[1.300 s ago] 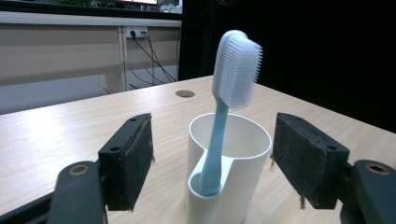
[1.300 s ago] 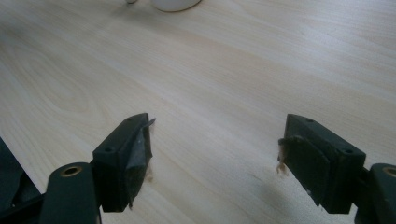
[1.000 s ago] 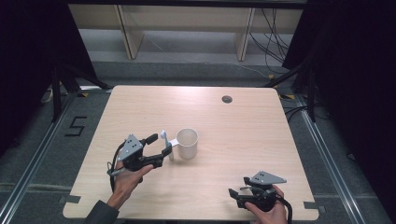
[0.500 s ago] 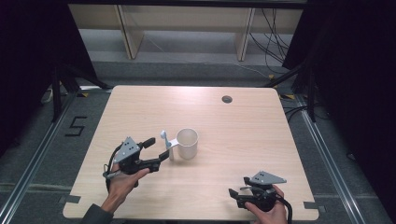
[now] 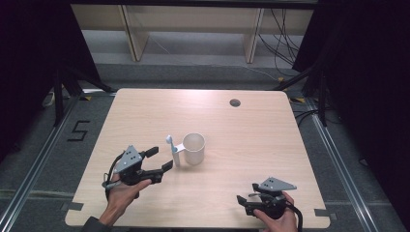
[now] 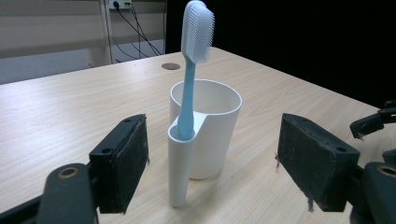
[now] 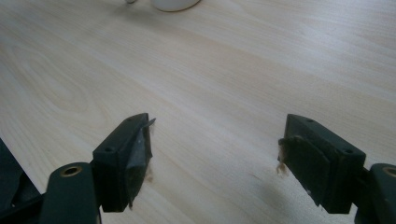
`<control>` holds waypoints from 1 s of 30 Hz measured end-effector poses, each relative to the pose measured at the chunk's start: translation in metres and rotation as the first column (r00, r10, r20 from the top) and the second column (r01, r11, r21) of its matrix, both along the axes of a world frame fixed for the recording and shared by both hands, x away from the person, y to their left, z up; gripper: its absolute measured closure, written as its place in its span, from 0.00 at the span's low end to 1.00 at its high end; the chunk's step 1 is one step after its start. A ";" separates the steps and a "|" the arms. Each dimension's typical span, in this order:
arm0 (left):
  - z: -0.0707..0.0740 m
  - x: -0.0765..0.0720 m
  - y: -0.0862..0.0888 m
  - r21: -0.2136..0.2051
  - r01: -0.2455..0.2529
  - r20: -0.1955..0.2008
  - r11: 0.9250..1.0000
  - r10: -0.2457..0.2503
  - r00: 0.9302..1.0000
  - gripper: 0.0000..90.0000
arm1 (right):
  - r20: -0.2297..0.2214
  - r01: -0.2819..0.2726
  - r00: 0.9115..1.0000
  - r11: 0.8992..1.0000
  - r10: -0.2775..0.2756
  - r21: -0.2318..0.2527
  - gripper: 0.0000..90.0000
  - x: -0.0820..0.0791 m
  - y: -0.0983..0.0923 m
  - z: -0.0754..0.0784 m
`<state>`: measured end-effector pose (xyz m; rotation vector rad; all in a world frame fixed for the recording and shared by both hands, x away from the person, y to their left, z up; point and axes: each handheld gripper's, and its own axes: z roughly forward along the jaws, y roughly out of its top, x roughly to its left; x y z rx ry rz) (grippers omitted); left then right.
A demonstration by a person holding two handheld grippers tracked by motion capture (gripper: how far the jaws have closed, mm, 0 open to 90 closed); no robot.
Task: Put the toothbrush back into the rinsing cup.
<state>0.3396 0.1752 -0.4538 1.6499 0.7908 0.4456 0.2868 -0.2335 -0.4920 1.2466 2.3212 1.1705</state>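
A white cup (image 5: pixel 194 148) stands at the middle of the wooden table (image 5: pixel 251 140). On its left side is a narrow tube holder, and a blue toothbrush (image 5: pixel 170 142) stands upright in it, bristles up. My left gripper (image 5: pixel 160 158) lies just left of the holder, pointing at it, open and holding nothing. In the left gripper view the cup (image 6: pixel 217 121) and the toothbrush (image 6: pixel 189 88) stand just beyond the open left gripper (image 6: pixel 212 140). My right gripper (image 5: pixel 241 204) rests near the table's front right edge, open and holding nothing. In the right gripper view the right gripper (image 7: pixel 217 135) has bare wood between its jaws.
A round cable hole (image 5: pixel 235 102) sits in the table near the back edge. Shelving legs and cables stand on the floor behind the table. The cup's base (image 7: pixel 173 3) is at the top edge of the right gripper view.
My left gripper has drawn back a little from the toothbrush holder, toward the lower left. The toothbrush stays upright in the holder. The right gripper has not moved.
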 end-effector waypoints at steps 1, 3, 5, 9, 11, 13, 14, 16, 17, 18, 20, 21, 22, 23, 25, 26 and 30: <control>0.000 -0.001 0.000 0.005 -0.002 -0.004 1.000 0.002 1.000 0.26 | 0.000 0.000 1.000 1.000 0.000 0.000 0.28 0.000 0.000 0.000; 0.000 -0.003 0.001 0.017 -0.002 -0.013 1.000 0.002 1.000 0.26 | 0.001 0.000 1.000 1.000 0.000 0.000 0.28 0.000 0.000 0.000; -0.001 -0.003 0.002 0.008 0.003 -0.013 1.000 -0.003 1.000 0.26 | 0.000 0.000 1.000 1.000 0.000 -0.001 0.28 0.000 0.000 0.000; -0.001 -0.007 0.006 0.019 0.005 -0.024 1.000 -0.004 1.000 0.26 | 0.002 0.000 1.000 1.000 0.000 0.003 0.28 0.000 0.000 0.000; -0.002 -0.009 0.006 0.017 0.008 -0.028 1.000 -0.008 1.000 0.26 | 0.001 0.000 1.000 1.000 0.000 0.003 0.28 0.000 0.000 0.000; -0.003 -0.012 0.007 0.016 0.009 -0.031 1.000 -0.008 0.999 0.26 | -0.001 0.001 1.000 1.000 -0.001 -0.001 0.28 0.000 0.000 0.000; -0.003 -0.013 0.008 0.019 0.011 -0.031 1.000 -0.010 0.999 0.26 | -0.008 -0.001 1.000 1.000 0.002 0.009 0.28 0.000 0.001 0.000; -0.003 -0.014 0.010 0.016 0.010 -0.032 1.000 -0.010 0.999 0.25 | 0.003 -0.002 1.000 1.000 0.002 -0.005 0.28 0.000 0.000 0.000; -0.003 -0.015 0.010 0.015 0.012 -0.032 1.000 -0.011 0.999 0.25 | 0.002 -0.002 1.000 1.000 0.002 -0.004 0.28 0.000 0.000 0.000; -0.004 -0.015 0.011 0.006 0.021 -0.029 1.000 -0.021 0.999 0.25 | 0.002 -0.002 1.000 1.000 0.002 -0.001 0.28 0.000 0.000 0.000; -0.003 -0.018 0.012 0.017 0.015 -0.034 1.000 -0.014 0.999 0.25 | -0.001 0.002 1.000 1.000 -0.002 -0.001 0.28 0.000 0.000 0.000; -0.004 -0.018 0.012 0.007 0.023 -0.029 1.000 -0.023 0.999 0.25 | 0.000 0.000 1.000 1.000 0.000 0.000 0.28 0.000 0.000 0.000; -0.003 -0.019 0.013 0.018 0.016 -0.037 1.000 -0.015 0.999 0.25 | 0.000 0.000 1.000 1.000 0.000 -0.001 0.28 0.000 0.000 0.000; -0.004 -0.020 0.014 0.016 0.020 -0.038 1.000 -0.019 0.999 0.25 | 0.001 0.000 1.000 1.000 0.000 -0.001 0.28 0.000 0.000 0.000; -0.004 -0.022 0.014 0.022 0.022 -0.041 1.000 -0.021 0.999 0.24 | -0.007 -0.004 1.000 1.000 0.004 0.016 0.28 0.000 0.001 -0.001; -0.004 -0.022 0.015 0.027 0.026 -0.041 0.999 -0.025 0.999 0.24 | -0.006 -0.004 1.000 1.000 0.004 0.014 0.28 0.000 0.001 -0.001; -0.005 -0.025 0.017 0.034 0.032 -0.046 0.999 -0.031 0.998 0.24 | -0.002 -0.005 1.000 1.000 0.005 0.009 0.28 0.000 0.001 -0.001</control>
